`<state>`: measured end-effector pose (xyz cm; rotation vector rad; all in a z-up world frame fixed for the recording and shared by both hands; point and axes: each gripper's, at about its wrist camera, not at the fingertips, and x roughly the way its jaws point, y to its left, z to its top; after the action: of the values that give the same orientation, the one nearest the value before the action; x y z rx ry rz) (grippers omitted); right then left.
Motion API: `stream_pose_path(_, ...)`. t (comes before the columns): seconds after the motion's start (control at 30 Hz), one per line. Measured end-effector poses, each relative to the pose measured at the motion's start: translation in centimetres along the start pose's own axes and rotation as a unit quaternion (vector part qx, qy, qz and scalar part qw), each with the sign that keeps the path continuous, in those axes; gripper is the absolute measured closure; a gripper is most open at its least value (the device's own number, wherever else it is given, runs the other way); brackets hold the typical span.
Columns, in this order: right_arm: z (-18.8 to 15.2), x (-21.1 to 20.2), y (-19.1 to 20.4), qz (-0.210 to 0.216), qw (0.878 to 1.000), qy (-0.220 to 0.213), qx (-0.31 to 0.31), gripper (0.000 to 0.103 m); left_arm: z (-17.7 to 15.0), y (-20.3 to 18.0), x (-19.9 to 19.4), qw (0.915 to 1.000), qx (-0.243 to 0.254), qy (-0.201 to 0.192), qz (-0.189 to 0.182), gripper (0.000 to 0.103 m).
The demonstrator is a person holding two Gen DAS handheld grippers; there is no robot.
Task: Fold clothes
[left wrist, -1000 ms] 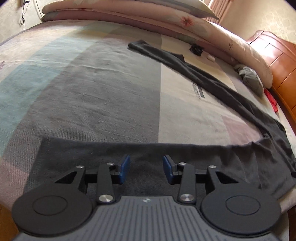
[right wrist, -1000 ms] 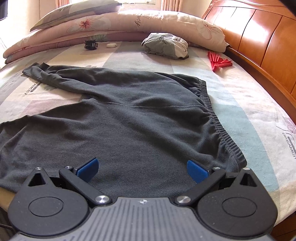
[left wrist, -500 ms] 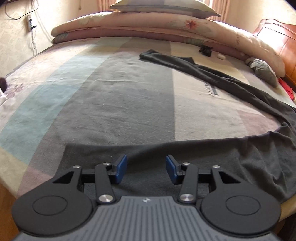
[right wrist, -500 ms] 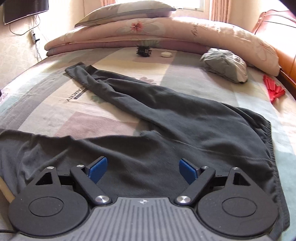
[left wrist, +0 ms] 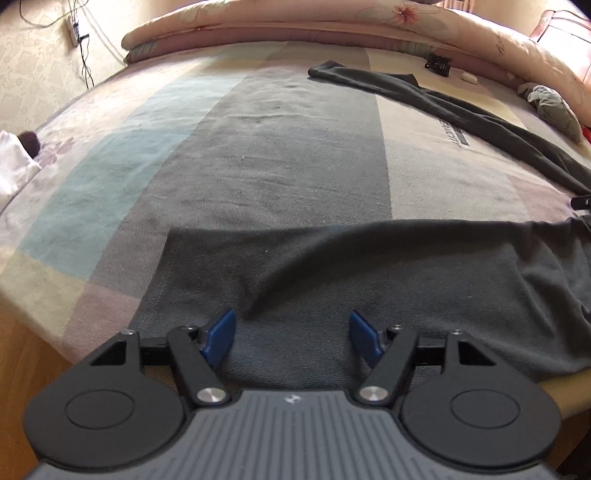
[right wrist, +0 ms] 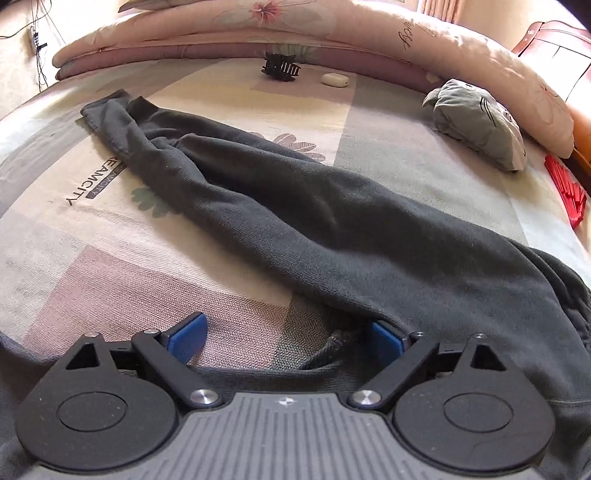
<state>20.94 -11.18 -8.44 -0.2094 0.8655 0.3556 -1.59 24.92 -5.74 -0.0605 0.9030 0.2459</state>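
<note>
Dark grey trousers (left wrist: 369, 280) lie spread on the striped bedspread (left wrist: 258, 155). One leg runs along the bed's front edge, and the other leg (right wrist: 258, 192) stretches away to a cuff (right wrist: 107, 114) at the far left. My left gripper (left wrist: 293, 332) hovers over the near leg close to its cuff end. Its jaws are opening and the blue pads grip nothing. My right gripper (right wrist: 286, 336) hangs over the crotch, where the two legs part. Its jaws are wide and still opening, with a fold of cloth and bare bedspread between them, not pinched.
A folded floral quilt (right wrist: 332, 33) lines the back of the bed. In front of it lie a black hair clip (right wrist: 280, 68), a small white case (right wrist: 334, 79) and a grey plush cushion (right wrist: 480, 122). A red item (right wrist: 565, 192) lies far right by the wooden headboard (right wrist: 554, 44).
My left gripper's jaws have widened over the near leg. My right gripper has travelled left across the trousers, from the waistband side to where the legs split.
</note>
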Motion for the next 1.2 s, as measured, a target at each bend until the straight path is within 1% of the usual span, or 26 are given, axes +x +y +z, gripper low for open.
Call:
stream_pose_path(0.07,-0.6,-2.6,-0.1,0.015,1.000,-0.024,-0.003,0.011,0.3,-0.6,-0.6,0.9996,0.021,-0.019,-0.010,0.036)
stream_pose_path(0.1,-0.9,-3.8,-0.1,0.022,0.999,-0.033,-0.007,0.011,0.6,-1.1,-0.6,0.9990,0.029,-0.027,-0.022,0.035)
stream_pose_path(0.13,-1.4,-4.9,0.1,0.030,0.999,-0.035,-0.014,0.011,0.9,-1.6,-0.6,0.9981,0.036,-0.036,-0.034,0.035)
stream_pose_path(0.2,-2.1,-6.2,0.6,0.045,0.998,-0.021,-0.026,0.011,1.5,-2.6,-0.1,0.9966,0.049,-0.043,-0.050,0.034)
stream_pose_path(0.3,-2.8,-6.3,2.0,0.065,0.997,0.004,-0.031,0.011,2.0,-4.6,0.9,0.9946,0.072,-0.040,-0.063,0.034)
stream_pose_path(0.4,-3.0,-4.6,4.3,0.055,0.997,0.012,-0.052,0.011,2.0,-5.4,1.9,0.9940,0.073,-0.022,-0.078,0.032)
stream_pose_path(0.43,-2.8,-3.6,4.8,0.048,0.997,0.017,-0.054,0.011,2.0,-5.4,2.3,0.9944,0.067,-0.018,-0.080,0.029)
stream_pose_path(0.47,-2.5,-2.5,5.1,0.046,0.997,0.023,-0.052,0.011,1.9,-5.0,2.6,0.9954,0.051,-0.017,-0.079,0.026)
stream_pose_path(0.5,-2.2,-1.5,5.2,0.047,0.998,0.023,-0.041,0.004,2.1,-4.6,3.0,0.9965,0.035,-0.015,-0.074,0.024)
stream_pose_path(0.53,-1.8,-0.6,5.2,0.047,0.998,0.021,-0.034,0.000,2.4,-4.2,3.3,0.9976,0.020,-0.013,-0.065,0.024)
stream_pose_path(0.6,-0.8,0.5,5.2,0.047,0.998,0.015,-0.028,0.000,3.1,-3.7,3.9,0.9988,-0.007,-0.008,-0.048,0.024)
stream_pose_path(0.63,-0.3,0.8,5.1,0.050,0.998,0.018,-0.021,0.000,3.5,-3.8,3.9,0.9990,-0.009,-0.003,-0.043,0.026)
stream_pose_path(0.67,0.0,0.9,4.9,0.051,0.998,0.022,-0.016,0.000,3.7,-4.0,3.6,0.9993,-0.004,-0.004,-0.038,0.028)
stream_pose_path(0.7,0.1,0.4,4.8,0.052,0.998,0.021,-0.020,0.004,3.6,-4.3,3.0,0.9993,0.007,-0.010,-0.036,0.028)
stream_pose_path(0.77,-0.4,-1.4,4.7,0.065,0.997,0.005,-0.037,0.005,3.4,-4.9,1.9,0.9987,0.028,-0.023,-0.034,0.028)
stream_pose_path(0.87,-2.5,-5.2,4.1,0.105,0.991,-0.023,-0.082,0.004,2.1,-5.2,0.0,0.9967,0.054,-0.034,-0.050,0.026)
stream_pose_path(0.93,-4.4,-7.2,3.8,0.135,0.984,-0.019,-0.115,0.004,1.1,-5.5,-0.6,0.9962,0.069,-0.032,-0.044,0.026)
stream_pose_path(0.97,-5.3,-7.8,3.6,0.149,0.981,-0.013,-0.127,0.004,0.7,-5.6,-0.7,0.9962,0.074,-0.029,-0.035,0.026)
stream_pose_path(1.03,-6.9,-8.6,3.6,0.173,0.975,-0.003,-0.143,0.004,-0.1,-5.9,-0.9,0.9961,0.084,-0.022,-0.018,0.026)
stream_pose_path(1.1,-7.8,-8.5,4.3,0.182,0.971,0.004,-0.153,0.004,-0.5,-5.7,-0.7,0.9969,0.076,-0.018,-0.013,0.026)
stream_pose_path(1.17,-8.0,-7.5,5.6,0.177,0.972,0.006,-0.158,0.004,-0.7,-5.5,-0.8,0.9977,0.064,-0.017,-0.014,0.026)
stream_pose_path(1.2,-7.9,-6.8,6.2,0.166,0.973,0.007,-0.160,0.004,-0.8,-5.4,-0.8,0.9979,0.060,-0.017,-0.015,0.026)
